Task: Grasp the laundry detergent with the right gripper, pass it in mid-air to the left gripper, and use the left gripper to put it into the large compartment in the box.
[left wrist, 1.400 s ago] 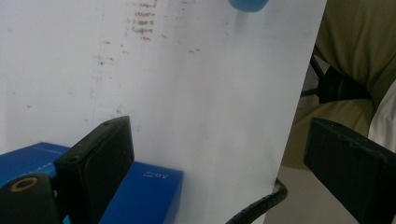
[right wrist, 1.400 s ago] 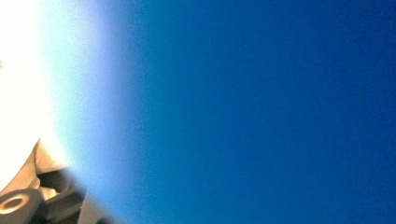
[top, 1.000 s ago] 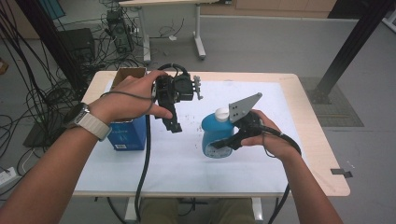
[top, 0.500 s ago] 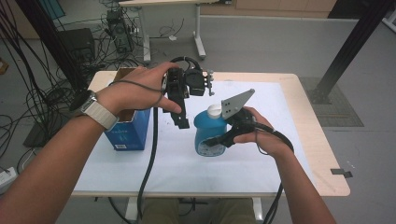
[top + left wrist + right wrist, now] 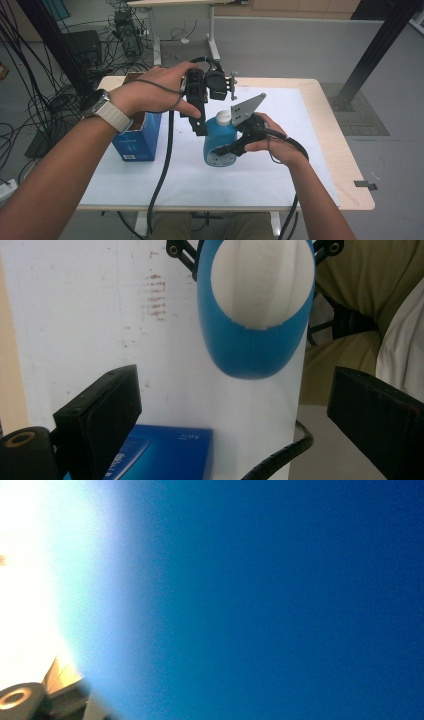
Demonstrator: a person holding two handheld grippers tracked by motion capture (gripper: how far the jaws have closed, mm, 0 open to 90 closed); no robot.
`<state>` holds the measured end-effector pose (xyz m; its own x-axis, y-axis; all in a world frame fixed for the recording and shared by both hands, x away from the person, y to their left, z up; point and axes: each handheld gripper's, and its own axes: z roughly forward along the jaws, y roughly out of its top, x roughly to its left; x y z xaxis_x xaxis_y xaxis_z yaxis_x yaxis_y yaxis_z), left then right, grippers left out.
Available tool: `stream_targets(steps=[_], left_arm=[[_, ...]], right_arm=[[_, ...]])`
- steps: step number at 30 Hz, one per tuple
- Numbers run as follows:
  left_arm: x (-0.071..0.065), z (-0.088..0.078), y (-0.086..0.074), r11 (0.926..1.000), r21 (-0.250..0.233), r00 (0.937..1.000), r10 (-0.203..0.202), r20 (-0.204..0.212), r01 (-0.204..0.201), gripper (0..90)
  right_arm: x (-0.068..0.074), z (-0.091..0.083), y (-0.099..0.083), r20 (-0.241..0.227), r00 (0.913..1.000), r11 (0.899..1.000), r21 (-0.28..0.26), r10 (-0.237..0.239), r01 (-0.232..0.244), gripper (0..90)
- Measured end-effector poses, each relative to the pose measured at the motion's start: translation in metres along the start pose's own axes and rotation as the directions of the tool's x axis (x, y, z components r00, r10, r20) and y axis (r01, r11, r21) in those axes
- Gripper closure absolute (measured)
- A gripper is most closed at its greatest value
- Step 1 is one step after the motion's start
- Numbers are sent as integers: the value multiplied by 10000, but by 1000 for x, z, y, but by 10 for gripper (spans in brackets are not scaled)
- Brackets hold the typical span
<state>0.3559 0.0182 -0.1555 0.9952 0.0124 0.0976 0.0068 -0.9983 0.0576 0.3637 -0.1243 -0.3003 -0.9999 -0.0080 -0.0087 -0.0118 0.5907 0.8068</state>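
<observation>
A: Starting at the fingers, what is the right gripper (image 5: 220, 152) doing?

B: Its jaws are clenching the lower body of the blue bottle (image 5: 220, 142), pinning it upright on the white mat (image 5: 300, 150). In the right gripper view the blue wall is sitting so close to the lens that it is blurring out, which fits a tight grasp

A: And the left gripper (image 5: 200, 131)?

B: Its 2 jaws are standing released, wide apart with nothing between them. In the left gripper view they are framing the bottle from above without touching it. It is hanging just left of the bottle's neck, pointing down

A: Why that arrangement?

B: I am guessing the right side is steadying the bottle so the left can come in on the white cap (image 5: 223, 117) and work it without the bottle tipping or turning

A: Where is the bottle sitting?

B: Near the middle of the table (image 5: 345, 185), on the mat, with the blue box (image 5: 137, 140) well to its left

A: How is it looking?

B: Rounded, glossy blue plastic with a large pale oval label on 1 face and a small white cap on top. It is looking smooth, so a loose grip could be letting it slip
</observation>
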Motion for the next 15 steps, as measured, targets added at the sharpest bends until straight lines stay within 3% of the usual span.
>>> stream_targets(steps=[15], left_arm=[[6, 0, 11, 10000, -59, 9999, -26, 132, 27, 75]], right_arm=[[-4, 2, 0, 153, 9999, 9999, 99, 26, -28, 442]])
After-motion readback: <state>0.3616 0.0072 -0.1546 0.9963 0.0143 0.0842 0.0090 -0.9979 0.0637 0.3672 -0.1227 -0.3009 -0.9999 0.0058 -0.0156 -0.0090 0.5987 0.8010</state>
